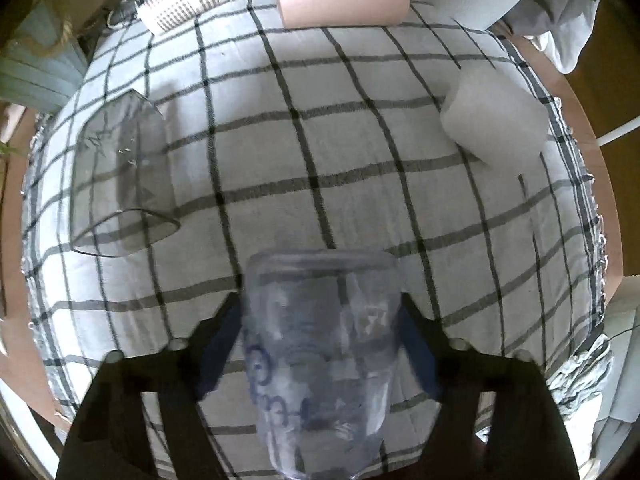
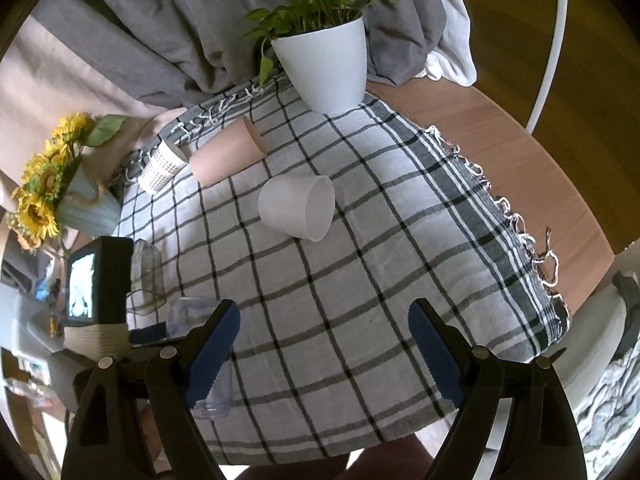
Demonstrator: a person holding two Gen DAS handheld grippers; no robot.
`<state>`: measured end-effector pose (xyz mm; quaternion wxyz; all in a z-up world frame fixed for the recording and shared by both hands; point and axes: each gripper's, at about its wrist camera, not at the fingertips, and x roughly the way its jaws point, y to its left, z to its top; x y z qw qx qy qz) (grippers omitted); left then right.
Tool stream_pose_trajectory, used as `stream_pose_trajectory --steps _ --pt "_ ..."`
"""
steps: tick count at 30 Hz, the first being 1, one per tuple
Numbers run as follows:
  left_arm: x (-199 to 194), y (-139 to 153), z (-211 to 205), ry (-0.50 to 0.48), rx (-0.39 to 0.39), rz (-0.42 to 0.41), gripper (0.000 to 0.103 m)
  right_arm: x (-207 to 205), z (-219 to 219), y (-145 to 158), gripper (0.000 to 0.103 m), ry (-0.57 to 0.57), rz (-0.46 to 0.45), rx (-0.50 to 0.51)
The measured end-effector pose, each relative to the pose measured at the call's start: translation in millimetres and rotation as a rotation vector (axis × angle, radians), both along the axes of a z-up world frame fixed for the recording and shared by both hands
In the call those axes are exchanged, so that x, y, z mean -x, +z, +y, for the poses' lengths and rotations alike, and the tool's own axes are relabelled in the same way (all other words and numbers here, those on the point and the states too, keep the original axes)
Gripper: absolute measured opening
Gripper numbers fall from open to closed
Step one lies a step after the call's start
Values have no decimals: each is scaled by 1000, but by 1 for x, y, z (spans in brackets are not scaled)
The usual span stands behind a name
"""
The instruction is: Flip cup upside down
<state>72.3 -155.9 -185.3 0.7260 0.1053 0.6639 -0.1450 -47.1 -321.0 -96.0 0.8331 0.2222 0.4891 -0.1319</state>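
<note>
Checked cloth (image 1: 320, 140) fills my left view, where my left gripper (image 1: 320, 316) is clamped on the clear cup (image 1: 320, 360) low center. Only my right view shows the plant (image 2: 324, 60); right gripper (image 2: 324, 320) gapes, holding nothing.

blue handwritten-looking marking seen on the clear cup (image 1: 320, 360) held between the left gripper (image 1: 320, 320) fingers, letters too blurred and warped to be read, no other text, label, brand or number made out in either view
</note>
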Motion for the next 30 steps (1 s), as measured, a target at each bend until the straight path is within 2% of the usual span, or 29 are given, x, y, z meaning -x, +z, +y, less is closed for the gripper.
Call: stream_pose_trajectory --steps 5,13,17,22,25,30 --pt "3 7 -5 26 -18 -43 71 -1 -5 -1 86 17 1 2" --pt "13 47 4 95 66 -156 71 -1 -11 7 86 44 -29 -6" --pt "21 55 4 115 103 -192 71 0 -13 12 86 58 -43 10" --pt "37 59 6 117 115 -223 71 2 -18 14 86 60 -47 24" --pt "47 59 9 119 147 -213 71 2 -20 15 86 71 -47 38" --pt "60 60 4 88 120 -242 72 5 -20 16 86 82 -46 60"
